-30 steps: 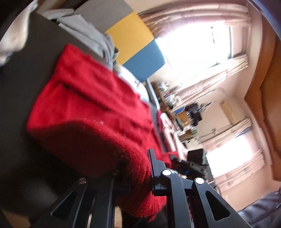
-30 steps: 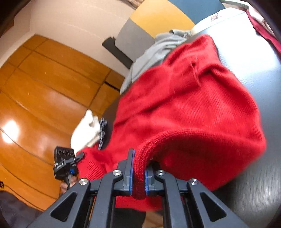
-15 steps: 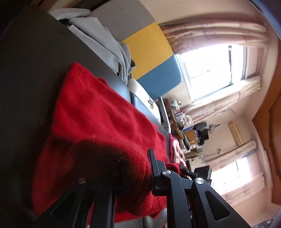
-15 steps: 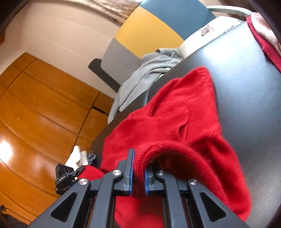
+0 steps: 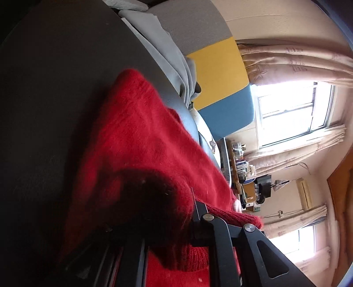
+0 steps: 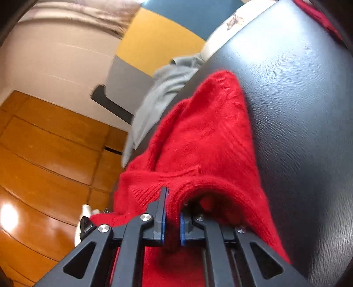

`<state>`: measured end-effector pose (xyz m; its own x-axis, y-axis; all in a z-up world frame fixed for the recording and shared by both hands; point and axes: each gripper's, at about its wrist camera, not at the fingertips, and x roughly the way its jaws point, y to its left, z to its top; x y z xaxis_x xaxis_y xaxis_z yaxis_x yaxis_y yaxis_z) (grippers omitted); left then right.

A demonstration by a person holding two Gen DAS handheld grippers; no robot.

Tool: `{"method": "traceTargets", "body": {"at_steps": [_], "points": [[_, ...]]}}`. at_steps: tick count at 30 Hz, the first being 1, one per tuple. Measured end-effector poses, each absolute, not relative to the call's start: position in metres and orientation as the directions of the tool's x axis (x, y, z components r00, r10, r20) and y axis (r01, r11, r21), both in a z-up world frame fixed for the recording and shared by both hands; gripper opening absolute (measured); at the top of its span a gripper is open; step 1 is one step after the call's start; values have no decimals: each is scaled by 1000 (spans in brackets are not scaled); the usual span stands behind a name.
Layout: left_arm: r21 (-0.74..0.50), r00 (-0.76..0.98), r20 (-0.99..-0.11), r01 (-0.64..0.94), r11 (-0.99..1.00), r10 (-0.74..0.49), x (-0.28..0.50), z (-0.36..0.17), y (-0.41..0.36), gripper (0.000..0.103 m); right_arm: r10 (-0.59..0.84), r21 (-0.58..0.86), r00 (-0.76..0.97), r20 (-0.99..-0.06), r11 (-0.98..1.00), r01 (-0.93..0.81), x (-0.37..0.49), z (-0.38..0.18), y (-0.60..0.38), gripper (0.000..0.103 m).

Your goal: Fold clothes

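Note:
A red knitted sweater (image 5: 141, 136) lies stretched over a black leather surface (image 5: 55, 92), its far corner still resting on the leather. My left gripper (image 5: 174, 212) is shut on a thick fold of its ribbed edge, which hides one finger. In the right wrist view the same red sweater (image 6: 205, 141) runs up from my right gripper (image 6: 171, 218), whose blue-padded jaws are shut on the ribbed hem. The cloth sags between the two grips. The black leather surface (image 6: 297, 99) shows bare to the right.
A grey garment (image 6: 158, 97) hangs over the far edge of the leather, in front of a grey, yellow and blue cushion back (image 5: 220, 72). More red fabric (image 6: 317, 17) lies at the far right. Wooden panels (image 6: 44, 154) lie to the left, bright windows (image 5: 291, 114) and a cluttered shelf beyond.
Both grippers pulled back toward the near edge with the sweater, dragging it across the leather. More bare leather shows beyond the garment, and the sweater looks narrower and more stretched.

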<state>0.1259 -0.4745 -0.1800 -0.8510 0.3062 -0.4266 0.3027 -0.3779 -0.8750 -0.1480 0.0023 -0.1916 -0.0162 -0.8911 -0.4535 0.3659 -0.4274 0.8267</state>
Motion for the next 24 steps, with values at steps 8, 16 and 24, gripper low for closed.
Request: {"method": "traceTargets", "body": {"at_steps": [8, 16, 24], "points": [[-879, -837, -426, 294, -374, 343, 207, -182, -431, 12, -884, 812, 10, -468, -425, 400, -86, -191, 54, 6], [-903, -843, -397, 287, -321, 363, 266, -161, -408, 13, -870, 787, 11, -492, -440, 432, -46, -170, 76, 12], [-957, -904, -229, 142, -251, 361, 268, -113, -420, 13, -924, 800, -49, -378, -353, 485, -47, -118, 80, 12]]}}
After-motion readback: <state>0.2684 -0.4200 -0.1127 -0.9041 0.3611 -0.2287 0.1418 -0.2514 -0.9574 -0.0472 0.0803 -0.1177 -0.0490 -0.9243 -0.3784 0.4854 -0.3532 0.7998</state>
